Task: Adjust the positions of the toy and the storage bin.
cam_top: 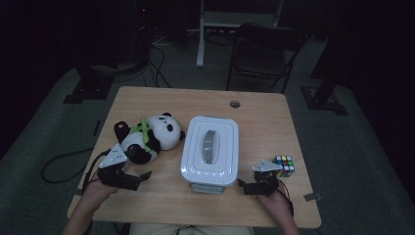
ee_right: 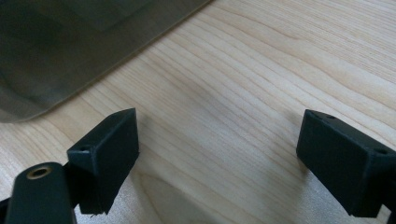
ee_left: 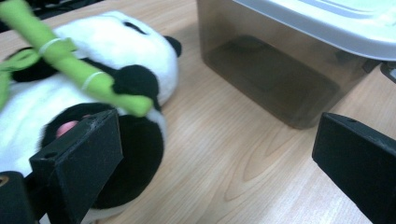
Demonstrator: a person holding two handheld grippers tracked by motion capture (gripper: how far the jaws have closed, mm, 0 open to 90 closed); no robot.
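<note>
A plush panda (cam_top: pixel 147 134) with a green bamboo stick (ee_left: pixel 79 70) lies on its back at the left of the wooden table (cam_top: pixel 264 117). My left gripper (cam_top: pixel 139 178) sits just in front of the panda, pointing toward the box. In the left gripper view the left gripper (ee_left: pixel 219 163) is open, with bare wood between its jaws and the panda (ee_left: pixel 93 60) beside its left jaw. A clear box with a white lid (cam_top: pixel 210 152) stands mid-table. My right gripper (cam_top: pixel 247 187) rests right of the box's near corner. The right gripper (ee_right: pixel 219 158) is open over bare wood.
A colourful puzzle cube (cam_top: pixel 284 166) sits on the table just beyond my right hand. The box's smoky wall (ee_left: pixel 275 74) rises close ahead of the left gripper and stands at the upper left of the right gripper view (ee_right: pixel 70 42). A dark chair (cam_top: pixel 264 54) stands behind the table.
</note>
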